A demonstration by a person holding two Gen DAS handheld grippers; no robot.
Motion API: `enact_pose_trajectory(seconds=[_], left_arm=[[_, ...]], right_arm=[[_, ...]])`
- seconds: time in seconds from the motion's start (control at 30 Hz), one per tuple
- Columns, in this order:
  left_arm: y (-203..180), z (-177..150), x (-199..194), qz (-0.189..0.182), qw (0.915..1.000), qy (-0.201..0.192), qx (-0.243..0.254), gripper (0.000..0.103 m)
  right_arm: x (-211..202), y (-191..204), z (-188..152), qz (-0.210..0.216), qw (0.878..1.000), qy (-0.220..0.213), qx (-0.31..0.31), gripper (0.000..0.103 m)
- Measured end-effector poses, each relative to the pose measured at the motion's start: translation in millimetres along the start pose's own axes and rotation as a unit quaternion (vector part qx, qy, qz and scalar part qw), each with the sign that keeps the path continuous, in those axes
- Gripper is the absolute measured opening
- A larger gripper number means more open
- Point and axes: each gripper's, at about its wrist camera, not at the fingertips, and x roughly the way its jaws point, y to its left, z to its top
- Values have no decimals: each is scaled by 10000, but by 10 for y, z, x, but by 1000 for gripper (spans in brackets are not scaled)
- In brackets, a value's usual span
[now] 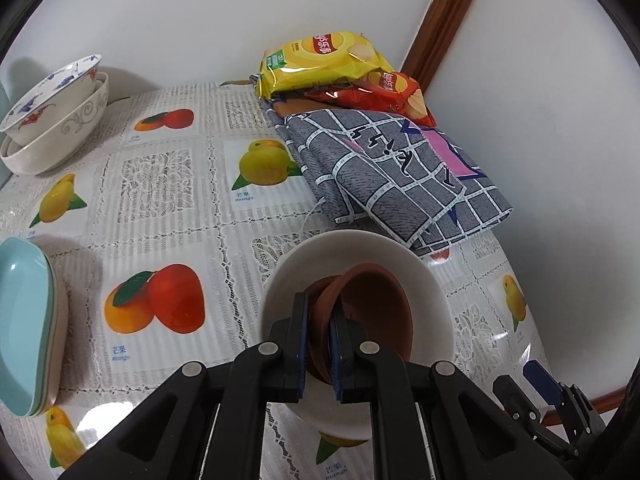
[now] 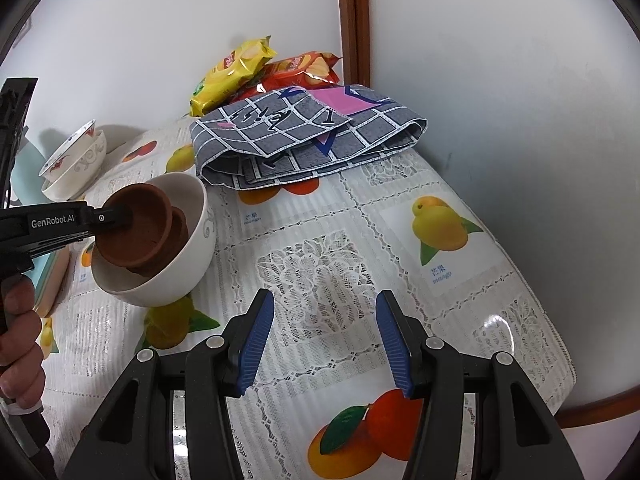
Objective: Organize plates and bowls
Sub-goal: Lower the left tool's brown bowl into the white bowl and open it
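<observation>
Left hand-held gripper is clamped on the rim of a brown dish, tilted inside the white bowl, apparently resting on a second dish. Right hand-held gripper stands half open, empty, above the surface; only its view shows the bowl's outer wall.

A tabletop is wearing a glossy lace-patterned cloth printed with mangoes. A folded grey checked cloth is lying at its far corner by the wall, and two crisp bags are resting behind it. Stacked patterned bowls are sitting along the far left edge, and pale blue dishes are sitting at the near left edge.
</observation>
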Motion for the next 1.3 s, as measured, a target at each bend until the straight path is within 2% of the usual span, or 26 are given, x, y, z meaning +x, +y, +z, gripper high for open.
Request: enact_pose_trajectory(seconds=[0.47, 0.57, 0.73, 0.87, 1.1, 1.17, 1.3], left_arm=[[51, -20, 85, -243, 9996, 49, -111, 11], [44, -26, 74, -296, 9995, 87, -51, 16], [2, -63, 1, -319, 9994, 115, 69, 23], [-10, -92, -141, -328, 9993, 46, 158, 41], [117, -196, -524, -381, 9990, -166, 144, 45], [168, -231, -604, -384, 9990, -188, 116, 47], [278, -307, -815, -316, 9990, -305, 70, 48]], right_arm=[[-63, 86, -51, -64, 9998, -125, -127, 53], [-163, 112, -66, 31, 9992, -380, -118, 54], [-268, 155, -57, 181, 9987, -474, -24, 54], [-372, 184, -73, 295, 9977, -602, 93, 55], [-499, 278, -89, 274, 9987, -397, 138, 56], [-552, 337, -93, 412, 9986, -324, 75, 66], [-728, 450, -112, 420, 9981, -454, -7, 69]])
